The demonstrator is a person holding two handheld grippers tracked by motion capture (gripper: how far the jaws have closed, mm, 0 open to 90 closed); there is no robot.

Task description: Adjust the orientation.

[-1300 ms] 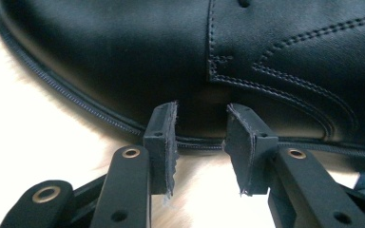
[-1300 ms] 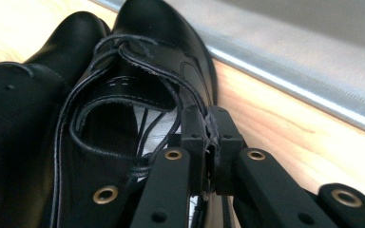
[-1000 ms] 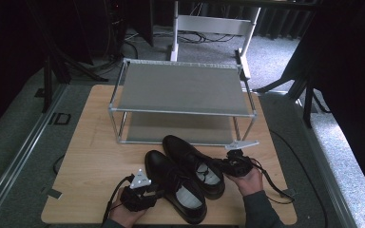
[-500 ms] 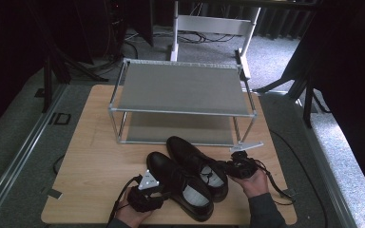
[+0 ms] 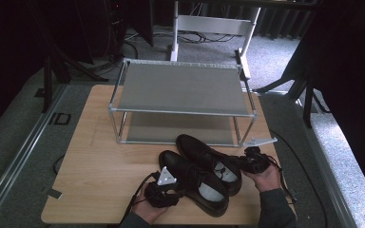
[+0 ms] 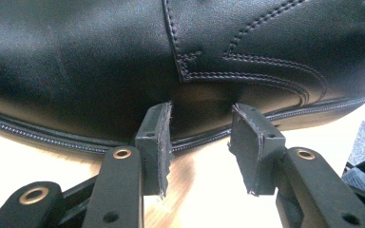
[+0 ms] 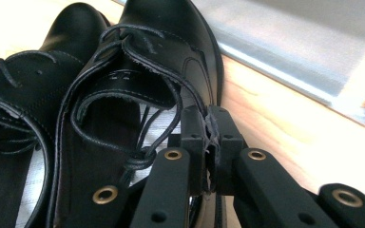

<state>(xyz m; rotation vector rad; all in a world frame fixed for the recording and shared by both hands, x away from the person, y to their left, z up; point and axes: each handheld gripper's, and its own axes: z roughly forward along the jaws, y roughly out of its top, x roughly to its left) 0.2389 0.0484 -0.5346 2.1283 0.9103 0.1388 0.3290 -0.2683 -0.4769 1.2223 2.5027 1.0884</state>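
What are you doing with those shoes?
A person at a wooden table works two black shoes with a gripper in each hand. The right gripper is pinched shut on the side edge of the right shoe. The left gripper has just been opening, empty, beside the left shoe. A metal shoe rack stands behind.

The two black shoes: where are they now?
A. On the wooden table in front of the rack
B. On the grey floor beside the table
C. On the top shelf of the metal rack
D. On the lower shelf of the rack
A: in the high view both black shoes lie side by side on the wooden table, on the person's side of the metal rack, and both its shelves are bare.
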